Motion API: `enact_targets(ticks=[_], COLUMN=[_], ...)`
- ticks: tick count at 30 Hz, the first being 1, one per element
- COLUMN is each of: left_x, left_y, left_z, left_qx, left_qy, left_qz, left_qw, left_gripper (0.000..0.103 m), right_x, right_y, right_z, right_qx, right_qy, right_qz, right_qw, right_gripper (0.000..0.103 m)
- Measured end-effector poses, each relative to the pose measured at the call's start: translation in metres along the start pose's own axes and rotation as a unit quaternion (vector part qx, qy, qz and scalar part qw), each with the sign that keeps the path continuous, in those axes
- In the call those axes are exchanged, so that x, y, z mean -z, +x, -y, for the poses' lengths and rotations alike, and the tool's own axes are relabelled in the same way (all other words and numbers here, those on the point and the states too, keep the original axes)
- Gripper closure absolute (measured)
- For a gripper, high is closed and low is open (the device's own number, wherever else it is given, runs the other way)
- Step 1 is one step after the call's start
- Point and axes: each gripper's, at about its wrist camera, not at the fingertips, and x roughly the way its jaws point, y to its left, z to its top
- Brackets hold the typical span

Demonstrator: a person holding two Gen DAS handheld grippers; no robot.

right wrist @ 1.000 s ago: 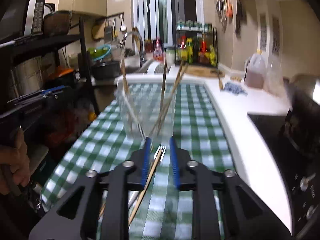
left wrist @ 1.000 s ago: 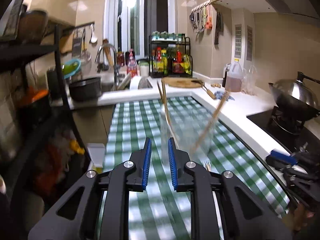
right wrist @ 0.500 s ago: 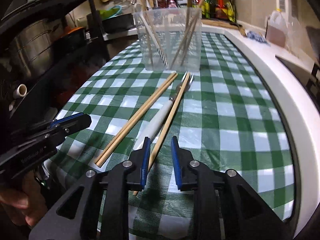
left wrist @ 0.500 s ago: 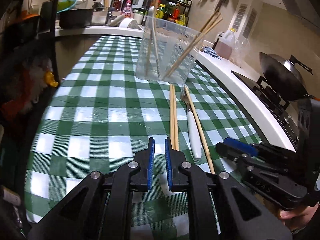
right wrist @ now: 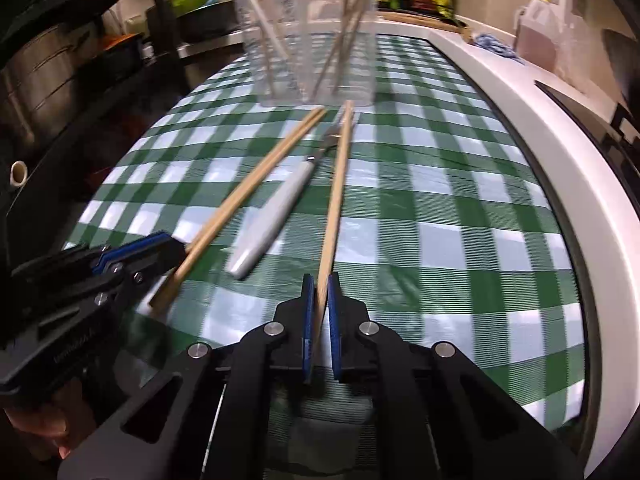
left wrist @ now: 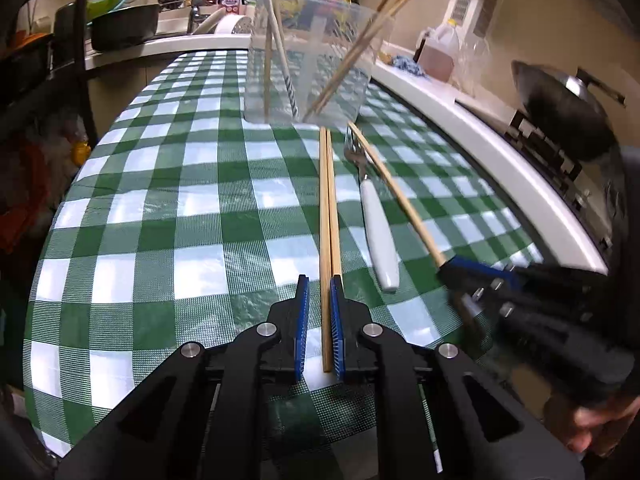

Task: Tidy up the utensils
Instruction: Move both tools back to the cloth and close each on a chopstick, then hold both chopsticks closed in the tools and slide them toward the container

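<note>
Left gripper [left wrist: 319,312], bottom centre of its view, pinches the near ends of a chopstick pair [left wrist: 328,208]; the pads look only partly closed on them, so confirm the bite before lifting. White-handled fork [left wrist: 376,220] lies free just right of the pair. Right gripper [right wrist: 320,308] is clamped on a single chopstick [right wrist: 336,200]. Clear plastic container [left wrist: 308,52] stands at top centre. Lift both straight up, tips first into the container, without nudging the fork.

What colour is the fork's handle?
White; the fork shows best in the left wrist view, lying between the chopsticks.
</note>
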Motion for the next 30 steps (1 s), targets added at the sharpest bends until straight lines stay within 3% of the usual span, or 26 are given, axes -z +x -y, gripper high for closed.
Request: enact_targets(ticks=[17,22,30], left_x=[0.005,0.005,0.009], left_y=[0.006,0.0,-0.006], left_z=[0.021,0.016,-0.001], left_qx=[-0.058,-0.07,-0.098], left_qy=[0.068,0.053,0.007], left_qz=[0.013,0.017,0.026], left_qw=[0.996,0.996,0.9949], left_gripper=[0.094,0.098,0.097], right_x=[-0.003,-0.003,-0.004], right_y=[0.003,0.003,0.001], right_z=[0.013,0.008,0.02], right_qx=[0.017,0.014,0.03], right_qy=[0.016,0.0,0.031], right_qz=[0.003,0.007,0.019], right_qw=[1.0,1.0,0.999], right_gripper=[0.097,0.097,0.097])
